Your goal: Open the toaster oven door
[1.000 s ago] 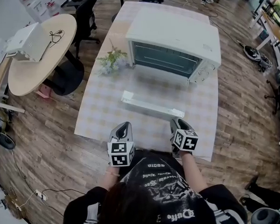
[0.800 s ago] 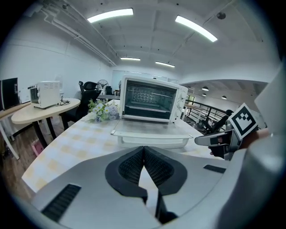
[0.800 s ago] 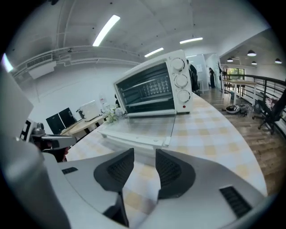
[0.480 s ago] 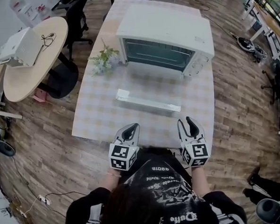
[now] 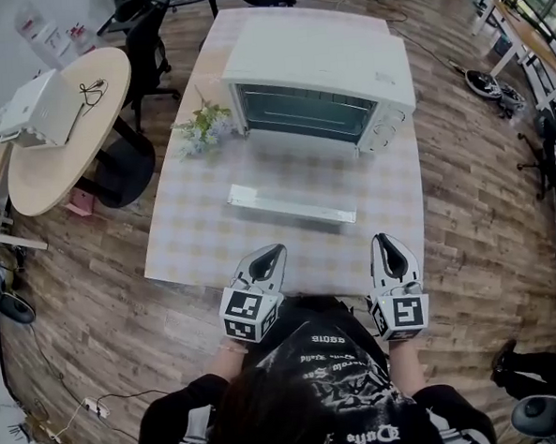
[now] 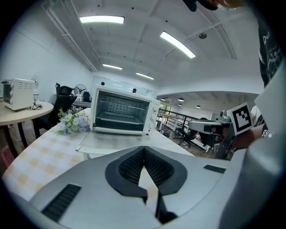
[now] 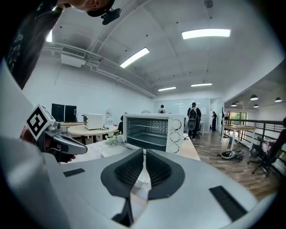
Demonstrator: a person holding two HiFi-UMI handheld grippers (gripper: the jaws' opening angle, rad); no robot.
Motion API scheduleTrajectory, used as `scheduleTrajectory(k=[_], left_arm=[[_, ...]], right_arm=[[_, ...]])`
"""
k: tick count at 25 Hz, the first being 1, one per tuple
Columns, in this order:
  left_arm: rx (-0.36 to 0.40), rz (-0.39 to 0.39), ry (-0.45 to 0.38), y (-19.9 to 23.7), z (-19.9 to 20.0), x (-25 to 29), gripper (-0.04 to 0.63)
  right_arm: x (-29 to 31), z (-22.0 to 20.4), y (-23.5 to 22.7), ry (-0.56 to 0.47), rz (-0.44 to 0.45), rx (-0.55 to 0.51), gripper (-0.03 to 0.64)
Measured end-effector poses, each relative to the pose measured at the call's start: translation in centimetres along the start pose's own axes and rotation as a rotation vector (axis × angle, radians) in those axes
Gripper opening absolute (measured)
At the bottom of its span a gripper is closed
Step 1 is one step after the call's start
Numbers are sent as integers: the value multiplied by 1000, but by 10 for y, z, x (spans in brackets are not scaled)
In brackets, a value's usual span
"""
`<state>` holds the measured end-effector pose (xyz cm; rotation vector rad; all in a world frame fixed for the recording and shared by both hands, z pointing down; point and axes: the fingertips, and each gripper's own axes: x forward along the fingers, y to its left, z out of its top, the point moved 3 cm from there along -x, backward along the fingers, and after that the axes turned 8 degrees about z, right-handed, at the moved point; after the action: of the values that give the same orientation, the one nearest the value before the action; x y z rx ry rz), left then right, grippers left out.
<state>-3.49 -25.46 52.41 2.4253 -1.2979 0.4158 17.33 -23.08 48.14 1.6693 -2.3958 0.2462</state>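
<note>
Toaster oven door (image 5: pixel 292 180): already down, lying flat on the table (image 5: pixel 181 241) in front of the toaster oven (image 5: pixel 320 59), cavity and rack exposed.
Task progress: looks done, door fully open; judging from this, nothing left but pulling clear.
Left gripper (image 5: pixel 273 256): jaws closed tip to tip, nothing held, low over the near table edge, close to the person's chest.
Right gripper (image 5: pixel 386 244): jaws have just been closing, now all but together with only a thin slit, nothing between them; also at the near table edge, level with the left one.
Door vs left gripper: at 12 to 1 o'clock in the head view, well apart, no contact.
Door vs right gripper: at 11 o'clock, handle edge (image 5: pixel 291 206) is the nearest part, clear gap of tablecloth between.
Oven vs grippers: at 12 o'clock beyond the door, at the far end of the table; both gripper views look straight at its open front.
Flowers (image 5: pixel 200 129): at 9 o'clock of the oven, just beside its left corner, untouched.
Round table (image 5: pixel 63 164): at 10 o'clock, off the main table, small white appliance (image 5: pixel 44 107) on it.
</note>
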Motion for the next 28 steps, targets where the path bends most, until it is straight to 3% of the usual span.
scheduleTrajectory(k=[2,15,22,28], left_arm=[[-1,37,-4,8,0,-2,17],[22,138,-46,26,4,-24,17],[-62,172,-63,46,6,-35,17],[-69,197,-52,51,-2,-37,17]], right_arm=[[0,0,1,-16,-4,-10,11],[13,-16,10,32,6,-23,9],[17,-17,15,36,21,-20,8],[17,-21,17,53,10,-28,8]])
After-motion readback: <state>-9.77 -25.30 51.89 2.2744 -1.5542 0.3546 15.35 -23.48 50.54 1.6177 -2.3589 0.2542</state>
